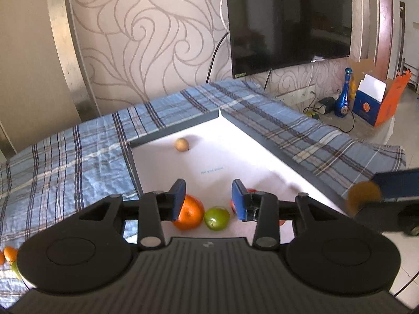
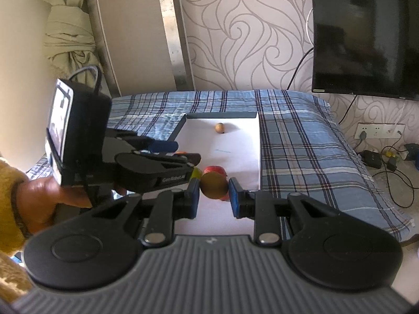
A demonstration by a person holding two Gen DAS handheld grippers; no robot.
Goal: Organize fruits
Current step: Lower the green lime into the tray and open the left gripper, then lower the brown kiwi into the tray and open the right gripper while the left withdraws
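A white tray with grey walls (image 1: 178,128) lies on the plaid cloth. At its near end sit an orange (image 1: 189,212), a green fruit (image 1: 216,218) and a red fruit (image 1: 252,191) half hidden by a finger. My left gripper (image 1: 208,198) hangs open just above them, nothing between its blue pads. A small tan fruit (image 1: 182,144) rests alone at the far end. My right gripper (image 2: 213,192) is shut on a round brown fruit (image 2: 214,185) over the tray's near end (image 2: 222,115), with the red fruit (image 2: 214,170) behind it. The left gripper (image 2: 187,151) shows at left, held by a hand.
The blue plaid cloth (image 1: 78,162) covers the surface around the tray. More oranges (image 1: 9,253) lie at its left edge. A dark TV (image 1: 288,21) hangs on the wall. A blue bottle (image 1: 344,96), an open box (image 1: 377,102), sockets and cables (image 2: 379,157) are on the right.
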